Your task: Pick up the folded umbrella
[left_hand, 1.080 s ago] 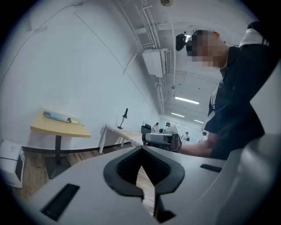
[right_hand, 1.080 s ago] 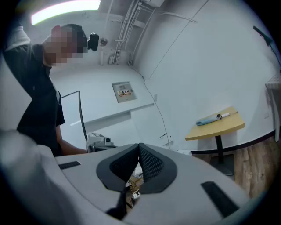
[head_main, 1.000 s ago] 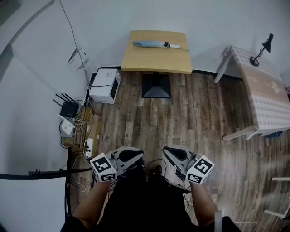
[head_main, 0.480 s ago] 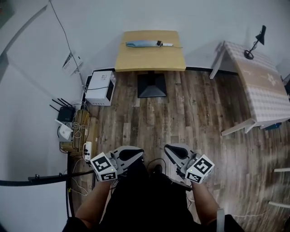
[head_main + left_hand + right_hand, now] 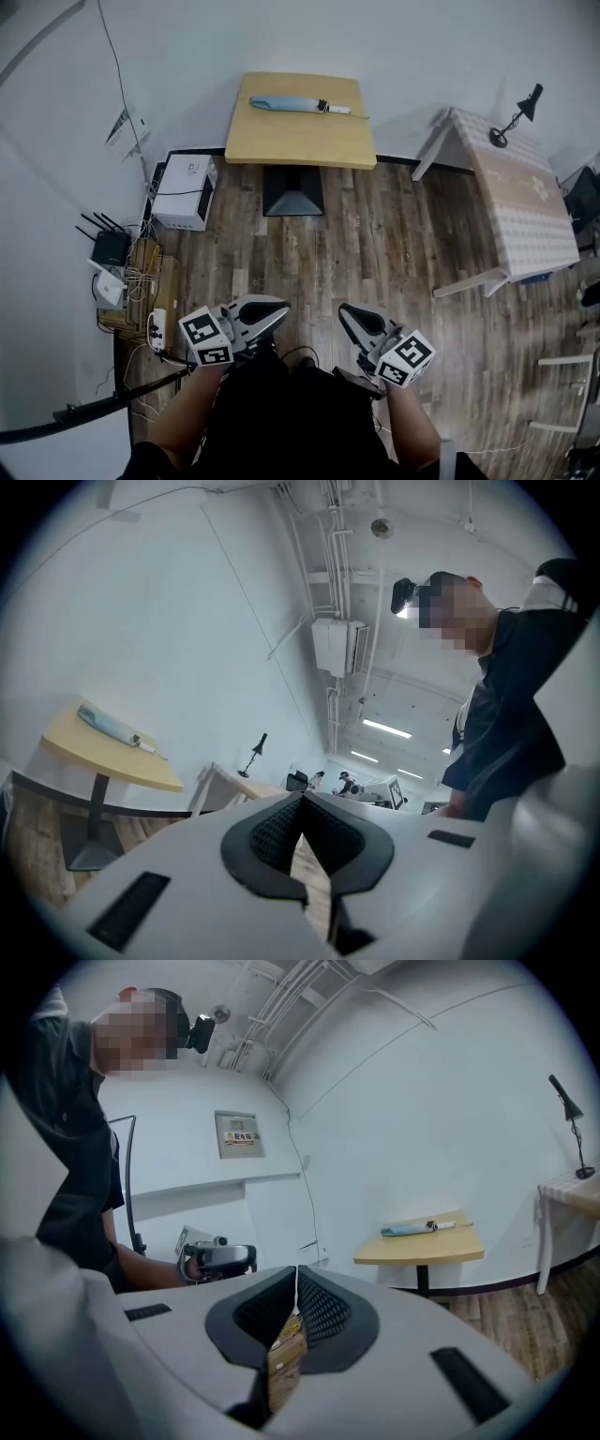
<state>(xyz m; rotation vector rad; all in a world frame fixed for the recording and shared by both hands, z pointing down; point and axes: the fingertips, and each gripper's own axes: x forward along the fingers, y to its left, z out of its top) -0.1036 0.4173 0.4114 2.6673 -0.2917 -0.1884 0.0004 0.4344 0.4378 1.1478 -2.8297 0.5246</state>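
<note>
The folded umbrella [image 5: 295,104], light blue with a dark band and white handle, lies along the far side of a yellow table [image 5: 300,141] by the wall. It also shows far off in the left gripper view [image 5: 111,727] and the right gripper view [image 5: 417,1229]. My left gripper [image 5: 281,312] and right gripper [image 5: 343,309] are held close to my body over the wooden floor, far from the table. Both point towards it. The jaws of each are shut, with nothing between them.
A white box-shaped appliance [image 5: 183,190], routers [image 5: 108,248] and a tangle of cables lie on the floor at the left wall. A cloth-covered table [image 5: 520,202] with a black desk lamp [image 5: 516,112] stands at the right. The yellow table has a black pedestal base [image 5: 292,190].
The view has swung so that the yellow table and umbrella sit a little lower and further left. More of the right-hand table shows. Both grippers stay shut near my body.
</note>
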